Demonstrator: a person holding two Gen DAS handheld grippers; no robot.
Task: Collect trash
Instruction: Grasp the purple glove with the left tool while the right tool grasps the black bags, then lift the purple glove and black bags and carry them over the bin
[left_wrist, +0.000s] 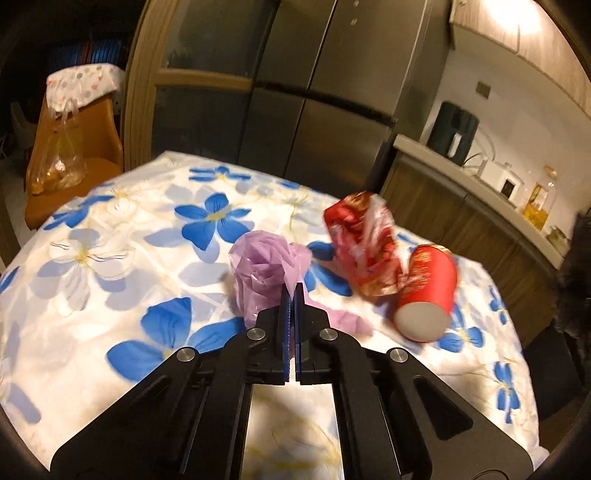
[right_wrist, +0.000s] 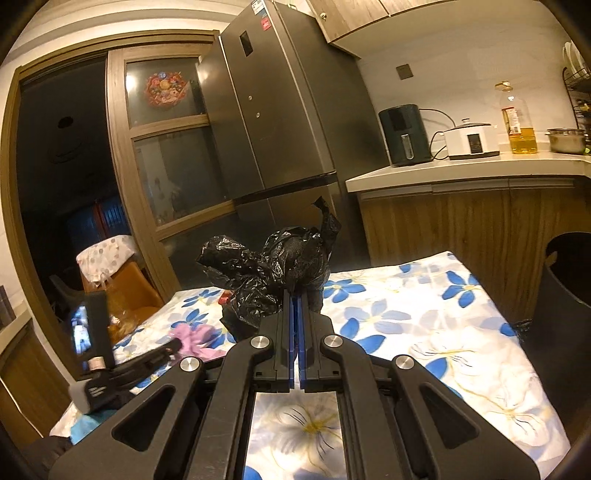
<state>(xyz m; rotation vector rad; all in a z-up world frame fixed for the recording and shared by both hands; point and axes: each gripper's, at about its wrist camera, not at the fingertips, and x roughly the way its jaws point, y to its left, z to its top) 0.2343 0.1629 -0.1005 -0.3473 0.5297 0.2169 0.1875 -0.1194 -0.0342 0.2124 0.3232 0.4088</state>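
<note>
Left gripper (left_wrist: 294, 291) pinched on purple bag (left_wrist: 264, 267), mid-table on floral cloth (left_wrist: 110, 258). Red wrapper (left_wrist: 364, 245) and red cup (left_wrist: 428, 291) at 2 o'clock. Right gripper (right_wrist: 296, 295) clamped on black bag (right_wrist: 273, 266), lifted; bin (right_wrist: 565, 280) at 3 o'clock.

Motion is blurring the red wrapper (left_wrist: 364, 245) and red paper cup (left_wrist: 428, 291); the black bin (right_wrist: 565, 291) is being cut off by the right edge
</note>
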